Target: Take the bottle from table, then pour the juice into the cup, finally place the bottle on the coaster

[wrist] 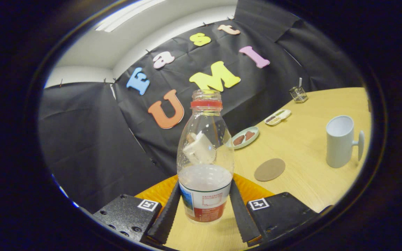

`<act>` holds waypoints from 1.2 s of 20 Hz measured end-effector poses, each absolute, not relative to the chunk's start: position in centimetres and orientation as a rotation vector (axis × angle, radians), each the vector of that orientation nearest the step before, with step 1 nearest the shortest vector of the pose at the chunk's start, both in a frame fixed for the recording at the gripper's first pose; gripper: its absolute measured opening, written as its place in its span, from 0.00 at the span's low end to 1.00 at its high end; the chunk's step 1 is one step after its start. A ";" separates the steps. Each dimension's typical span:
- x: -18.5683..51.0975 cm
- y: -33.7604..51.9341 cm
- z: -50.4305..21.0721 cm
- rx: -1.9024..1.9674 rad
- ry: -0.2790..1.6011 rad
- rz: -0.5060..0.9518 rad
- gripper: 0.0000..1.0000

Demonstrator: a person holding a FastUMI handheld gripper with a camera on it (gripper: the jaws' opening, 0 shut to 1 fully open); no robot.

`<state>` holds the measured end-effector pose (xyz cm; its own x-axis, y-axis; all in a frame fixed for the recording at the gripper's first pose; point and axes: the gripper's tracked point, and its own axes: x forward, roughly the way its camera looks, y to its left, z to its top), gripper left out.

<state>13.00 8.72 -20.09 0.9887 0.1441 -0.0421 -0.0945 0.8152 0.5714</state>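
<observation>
Between the tool's [205,205] fingers stands the bottle [205,164], pinched from both sides at its label, low down so the open neck can tip toward the cup [340,141]. It holds little juice, with something pale above. The cup looks empty. The coaster [269,169] lies bare on the tabletop [309,174] between them.

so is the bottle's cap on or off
Off: the bottle between the gripper fingers has an open clear mouth above its red neck ring, with no cap on it.
</observation>
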 end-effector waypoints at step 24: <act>13.1 1.0 -15.5 1.615 0.004 0.169 0.78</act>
<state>13.13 0.99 -15.45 0.9886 0.1066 0.1065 -0.1013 -0.0530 0.9934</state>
